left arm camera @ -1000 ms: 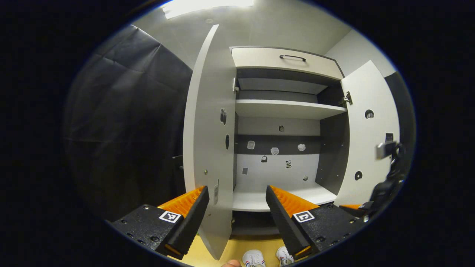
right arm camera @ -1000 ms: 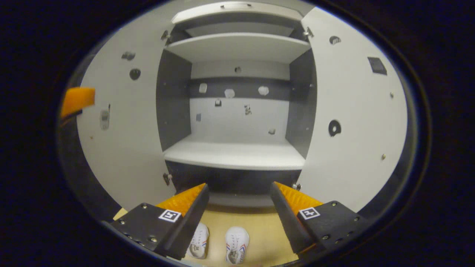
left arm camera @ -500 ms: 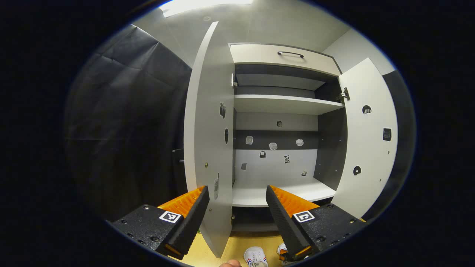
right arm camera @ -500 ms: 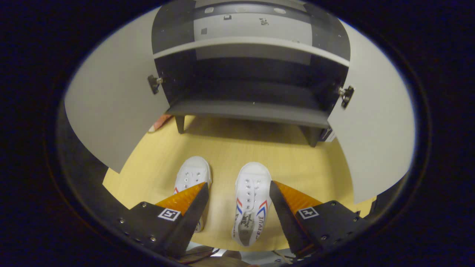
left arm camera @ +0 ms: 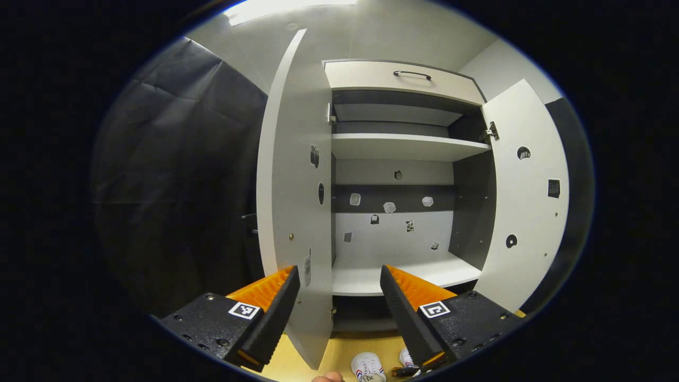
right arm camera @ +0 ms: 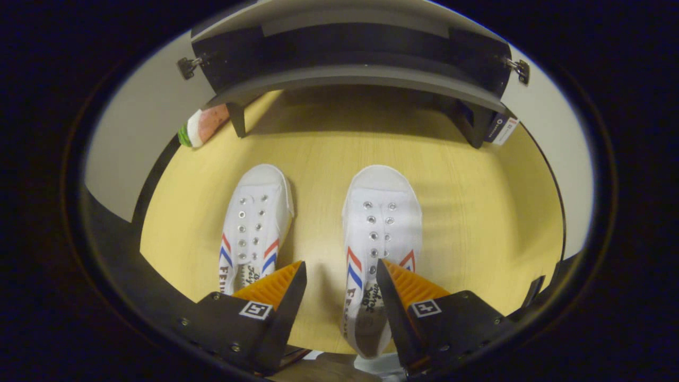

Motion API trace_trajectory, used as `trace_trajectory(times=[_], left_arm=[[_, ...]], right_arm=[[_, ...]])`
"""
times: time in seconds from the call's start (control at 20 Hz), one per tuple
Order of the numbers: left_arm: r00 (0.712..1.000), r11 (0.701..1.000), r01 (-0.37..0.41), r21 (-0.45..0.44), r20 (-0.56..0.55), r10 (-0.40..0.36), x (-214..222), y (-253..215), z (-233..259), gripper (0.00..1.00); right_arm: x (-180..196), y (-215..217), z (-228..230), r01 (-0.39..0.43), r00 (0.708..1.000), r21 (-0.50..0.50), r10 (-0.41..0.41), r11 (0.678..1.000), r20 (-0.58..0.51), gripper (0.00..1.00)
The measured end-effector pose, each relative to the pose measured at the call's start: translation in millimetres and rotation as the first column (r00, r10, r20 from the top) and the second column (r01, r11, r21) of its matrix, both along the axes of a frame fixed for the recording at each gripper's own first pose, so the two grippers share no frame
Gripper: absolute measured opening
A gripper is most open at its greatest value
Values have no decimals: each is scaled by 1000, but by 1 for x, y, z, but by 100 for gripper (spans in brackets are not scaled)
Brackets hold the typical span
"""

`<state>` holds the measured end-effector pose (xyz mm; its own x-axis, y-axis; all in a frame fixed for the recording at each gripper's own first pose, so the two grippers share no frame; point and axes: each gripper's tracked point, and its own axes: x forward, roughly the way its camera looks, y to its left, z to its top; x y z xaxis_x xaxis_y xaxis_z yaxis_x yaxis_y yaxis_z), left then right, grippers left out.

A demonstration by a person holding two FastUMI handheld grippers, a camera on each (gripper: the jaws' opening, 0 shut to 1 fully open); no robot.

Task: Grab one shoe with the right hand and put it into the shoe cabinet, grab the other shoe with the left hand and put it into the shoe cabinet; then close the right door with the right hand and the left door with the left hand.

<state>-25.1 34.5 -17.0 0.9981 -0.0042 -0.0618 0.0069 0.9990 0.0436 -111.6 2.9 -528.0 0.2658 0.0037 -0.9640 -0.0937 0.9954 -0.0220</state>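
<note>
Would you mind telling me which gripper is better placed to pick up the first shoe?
The right gripper. Its open fingers hang low over the right-hand shoe, one finger already beside its opening. The left gripper is open too, but faces the cabinet shelves, high above the floor.

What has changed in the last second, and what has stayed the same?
The right gripper has tipped down from facing the shoe cabinet and lowered toward the two shoes, its open jaws now straddling the right-hand shoe, gripping nothing. The left gripper stays open before the cabinet; both doors remain open, and both shoes remain on the floor.
</note>
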Motion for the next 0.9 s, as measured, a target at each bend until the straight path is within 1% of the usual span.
trace_trajectory(times=[0.05, 0.1, 0.2, 0.3, 0.35, 0.45, 0.5, 0.55, 0.6, 0.65, 0.7, 0.75, 0.8, 0.85, 0.9], left_arm=[[1000, 1000, 0, -1, -1, 0, 0, 0, 0, 94], [1000, 1000, 0, -2, -1, 0, 0, 0, 0, 94], [1000, 1000, -2, -3, -1, 2, 1, 0, 0, 94], [1000, 1000, -2, 3, -2, 2, 0, 0, -1, 94], [1000, 1000, -1, 4, -2, 1, 1, 0, -1, 94], [1000, 1000, 0, 1, -1, 0, 0, 0, 0, 94], [1000, 1000, 1, -1, 0, -1, 0, 0, 0, 94], [1000, 1000, 2, -2, 0, -2, 1, 0, 0, 94], [1000, 1000, 3, -3, 0, -3, 0, 0, 0, 94], [1000, 1000, 4, -4, 0, -4, 0, 0, 0, 94], [1000, 1000, 2, -5, 0, -2, 0, 0, 0, 94], [1000, 1000, 2, -5, 0, -2, 0, 0, 0, 94], [1000, 1000, 4, -4, -2, -4, 0, 0, 0, 94], [1000, 1000, 6, -6, -2, -6, 0, 0, 0, 94], [1000, 1000, 7, -9, 0, -7, 0, 0, 0, 94]], right_arm=[[0, 1, -3, 5, 1000, 7, -5, 1000, -9, 80], [0, 3, -6, 9, 1000, 13, -9, 1000, -21, 78], [0, 5, -12, 7, 999, 15, -7, 1000, -43, 79], [2, 5, -13, -5, 999, -9, 5, 1000, -53, 79], [0, -3, -20, -18, 998, -54, 16, 998, -53, 79], [0, -6, -18, -50, 998, -93, 45, 994, -48, 52], [2, -11, -20, -74, 997, -140, 68, 987, -41, 51], [2, -16, -10, -71, 997, -164, 68, 984, -25, 51], [3, -14, -11, -76, 997, -182, 74, 980, -18, 19], [2, -15, -16, -97, 995, -191, 96, 977, -15, 19], [4, -15, -17, -100, 995, -192, 101, 976, -4, 19], [3, -14, -14, -102, 995, -191, 104, 976, 2, 7], [4, -14, -13, -100, 994, -182, 105, 978, 19, 7], [8, -15, -24, -70, 996, -163, 77, 984, 37, 7], [7, -13, -16, -45, 997, -144, 53, 988, 52, 1]])
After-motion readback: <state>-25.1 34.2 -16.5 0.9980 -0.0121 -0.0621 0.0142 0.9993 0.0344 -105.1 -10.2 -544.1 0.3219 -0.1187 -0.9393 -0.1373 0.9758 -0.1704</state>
